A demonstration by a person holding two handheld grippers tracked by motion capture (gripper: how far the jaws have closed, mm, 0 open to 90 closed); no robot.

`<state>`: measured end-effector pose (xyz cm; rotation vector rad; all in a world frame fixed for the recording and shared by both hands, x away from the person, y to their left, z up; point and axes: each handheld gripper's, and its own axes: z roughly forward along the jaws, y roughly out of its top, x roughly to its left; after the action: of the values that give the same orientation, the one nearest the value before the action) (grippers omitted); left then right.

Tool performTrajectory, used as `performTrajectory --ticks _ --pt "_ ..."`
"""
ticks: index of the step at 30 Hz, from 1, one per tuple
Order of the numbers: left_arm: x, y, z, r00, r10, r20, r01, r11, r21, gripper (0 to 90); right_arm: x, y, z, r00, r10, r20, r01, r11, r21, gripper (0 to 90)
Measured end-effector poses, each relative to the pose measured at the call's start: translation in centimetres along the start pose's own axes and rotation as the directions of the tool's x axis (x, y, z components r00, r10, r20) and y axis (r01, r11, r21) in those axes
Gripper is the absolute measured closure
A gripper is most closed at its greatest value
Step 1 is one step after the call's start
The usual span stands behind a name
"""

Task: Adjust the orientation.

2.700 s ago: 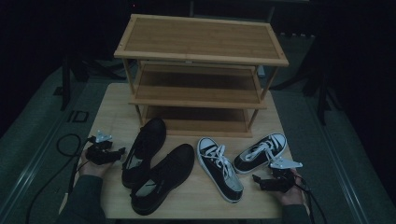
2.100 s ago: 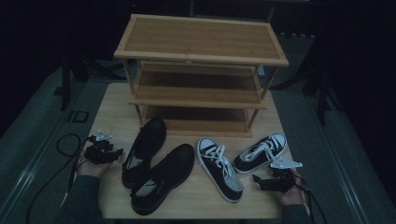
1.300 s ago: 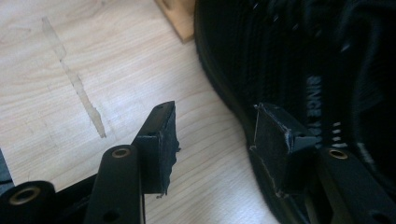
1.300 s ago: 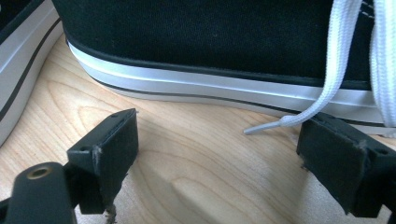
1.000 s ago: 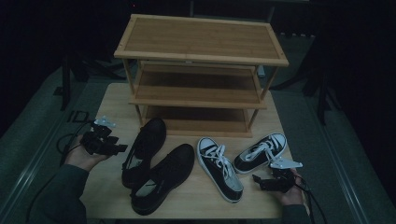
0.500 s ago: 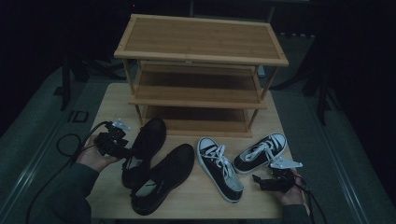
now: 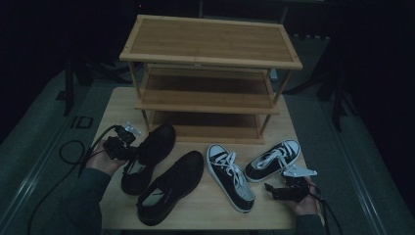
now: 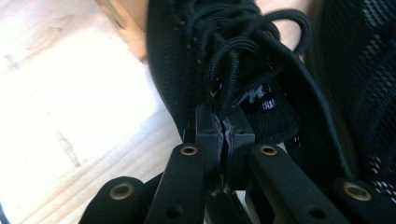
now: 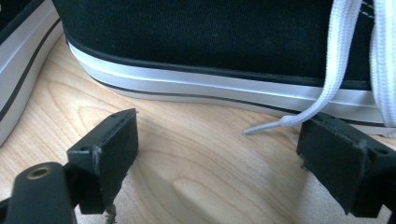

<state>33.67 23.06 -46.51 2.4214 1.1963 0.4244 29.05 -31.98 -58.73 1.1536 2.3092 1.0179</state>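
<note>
high view: all four shoes are lying on the table point(image 7: 195, 215), none shelved yet. the left gripper point(image 7: 128, 151) is meeting the black shoe point(image 7: 149, 156) at nine o'clock of it; the rack point(image 7: 210, 73) is standing at twelve.

left gripper view: its jaws, just closing, are pinching the shoe's collar edge.

right gripper view: the right gripper point(image 9: 224, 163) is sitting apart, empty, beside a sneaker point(image 9: 210, 46).
</note>
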Motion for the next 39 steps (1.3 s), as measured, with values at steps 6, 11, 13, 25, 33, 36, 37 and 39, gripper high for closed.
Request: performTrajectory --ticks 6,11,13,25,33,36,37,39 --pt "1.0 0.3 0.3 0.9989 -0.030 -0.037 0.029 0.9991 -0.032 88.2 0.0 0.0 0.0 1.0000 0.001 -0.001 -0.001 1.000 -0.001 12.4" --pt "2.0 0.3 0.3 0.9951 -0.074 -0.066 0.070 0.9959 -0.056 88.2 0.0 0.0 0.0 1.0000 0.002 -0.003 -0.002 1.000 -0.001 12.4" --pt "2.3 0.3 0.3 0.9928 -0.101 -0.065 0.096 0.9928 -0.071 88.3 -0.1 0.0 0.0 1.0000 0.005 -0.004 -0.005 1.000 -0.002 12.4" --pt "2.4 0.5 0.8 0.9728 -0.230 -0.024 0.225 0.9653 -0.133 88.2 -0.1 0.0 0.0 1.0000 0.006 -0.007 -0.006 1.000 -0.003 12.4" --pt "2.3 0.3 0.5 0.9865 -0.156 -0.051 0.152 0.9855 -0.077 71.8 -0.1 0.0 0.0 1.0000 0.005 -0.005 -0.005 1.000 -0.002 12.4" --pt "2.3 0.2 -0.3 0.9863 -0.151 -0.065 0.146 0.9863 -0.077 61.4 -0.1 0.0 0.0 1.0000 0.005 -0.005 -0.005 1.000 -0.002 12.4" --pt "2.4 0.2 -0.5 0.9863 -0.151 -0.067 0.146 0.9864 -0.077 59.0 -0.1 0.0 0.0 1.0000 0.005 -0.005 -0.005 1.000 -0.002 12.4" --pt "2.4 0.0 -1.0 0.9875 -0.140 -0.073 0.134 0.9880 -0.077 56.0 -0.1 0.0 0.0 1.0000 0.005 -0.005 -0.005 1.000 -0.002 12.4"
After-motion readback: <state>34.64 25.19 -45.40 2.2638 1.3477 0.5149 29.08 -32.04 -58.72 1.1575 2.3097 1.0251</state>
